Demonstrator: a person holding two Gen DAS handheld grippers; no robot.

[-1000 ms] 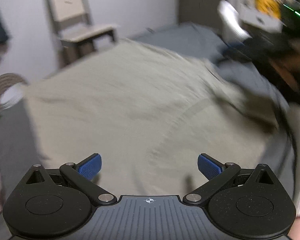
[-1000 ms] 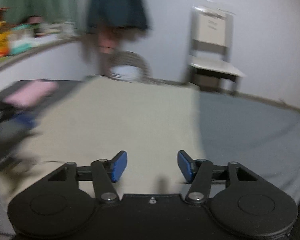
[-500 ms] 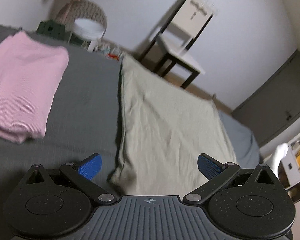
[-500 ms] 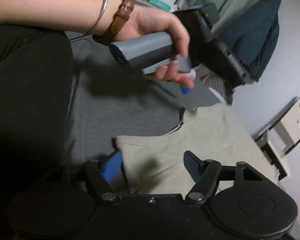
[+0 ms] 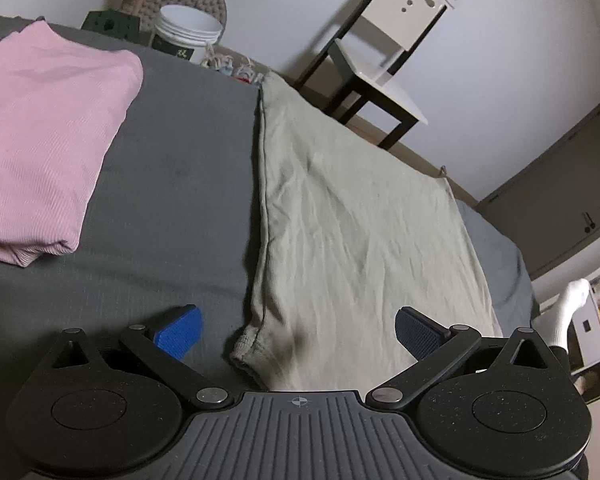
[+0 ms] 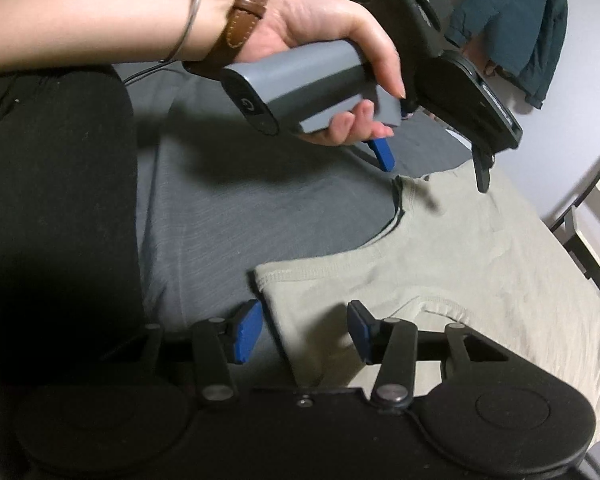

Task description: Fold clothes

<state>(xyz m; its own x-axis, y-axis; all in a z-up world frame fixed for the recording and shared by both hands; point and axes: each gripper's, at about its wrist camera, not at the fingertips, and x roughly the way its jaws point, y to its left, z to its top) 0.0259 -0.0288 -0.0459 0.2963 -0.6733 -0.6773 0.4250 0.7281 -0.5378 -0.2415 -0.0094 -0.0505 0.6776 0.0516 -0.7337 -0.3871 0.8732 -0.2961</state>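
A pale green sleeveless top (image 5: 359, 232) lies flat on the grey bed cover (image 5: 180, 184), its hem at the far end. My left gripper (image 5: 298, 336) is open just above one shoulder strap (image 5: 248, 356), which sits between the blue pads. In the right wrist view my right gripper (image 6: 303, 332) is open around the other shoulder strap (image 6: 300, 292), fabric lying between the pads. The same view shows a hand (image 6: 339, 40) holding the left gripper (image 6: 435, 168) over the far strap (image 6: 411, 184).
A folded pink garment (image 5: 40, 140) lies on the bed to the left. A white chair (image 5: 383, 60) and a white bucket (image 5: 188, 36) stand past the bed's far edge. A black-clad leg (image 6: 56, 220) lies left of my right gripper; a teal jacket (image 6: 515, 28) hangs behind.
Both views swung from across the bed down to the top's shoulder end. In the last half second both open grippers came closer to the straps.
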